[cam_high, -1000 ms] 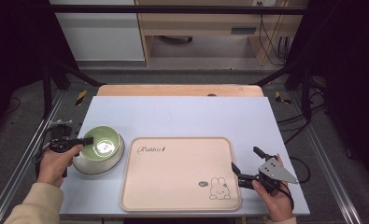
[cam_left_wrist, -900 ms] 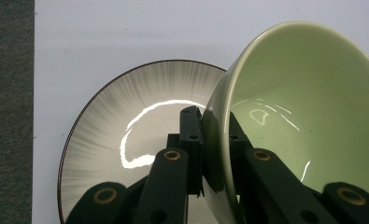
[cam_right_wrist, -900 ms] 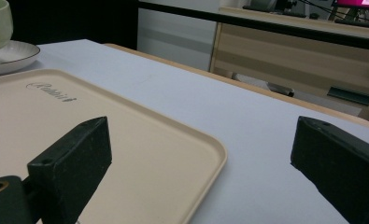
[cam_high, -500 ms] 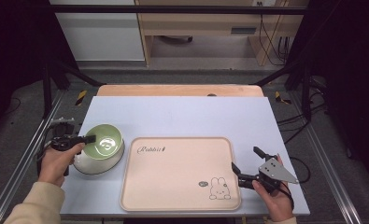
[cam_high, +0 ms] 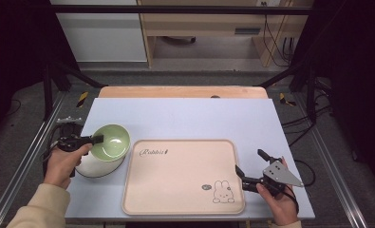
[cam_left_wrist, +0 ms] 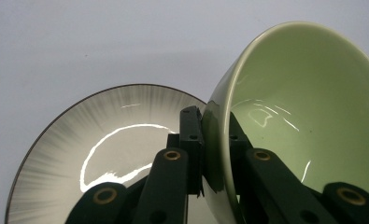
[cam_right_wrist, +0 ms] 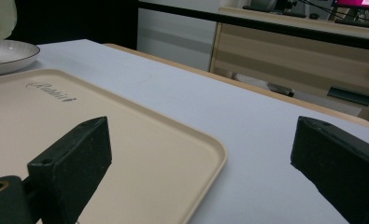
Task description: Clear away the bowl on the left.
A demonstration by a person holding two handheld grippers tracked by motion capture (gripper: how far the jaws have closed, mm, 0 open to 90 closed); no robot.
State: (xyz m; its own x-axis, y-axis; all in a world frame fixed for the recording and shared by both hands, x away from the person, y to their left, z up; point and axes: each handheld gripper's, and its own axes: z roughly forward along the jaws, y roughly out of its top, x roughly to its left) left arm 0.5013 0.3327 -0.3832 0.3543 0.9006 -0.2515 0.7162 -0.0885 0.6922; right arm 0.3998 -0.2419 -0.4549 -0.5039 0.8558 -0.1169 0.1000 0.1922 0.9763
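Landmark: the beige tray (cam_high: 182,175) with a rabbit print, lying mid-counter (cam_high: 199,114).

Left of the tray: the left gripper (cam_high: 94,139), held in a hand (cam_high: 64,164) coming off a cream sleeve. Its fingers (cam_left_wrist: 191,140) pinch the rim of a green bowl (cam_high: 110,141), one finger outside the wall, one inside. The bowl is tilted and lifted, hanging over a grey-white plate (cam_high: 96,167) with a dark edge line that sits on the counter just left of the tray. From the left gripper view the bowl leans to the right of the plate's centre; I cannot tell whether its base touches the plate.

Handling, as a judgement: glazed ceramic, stiff, fairly heavy for a one-sided rim pinch, and slick, with highlights running all over the glaze. Likely to swing or slip if turned fast; chips if knocked against the plate. The rim is the only practical hold; a deeper bite down the wall would steady it.

Right of the tray, off its near right corner: the right gripper (cam_high: 254,167), low over the counter, fingers (cam_right_wrist: 74,154) spread wide, holding nothing. The tray's edge runs between them in the right gripper view.
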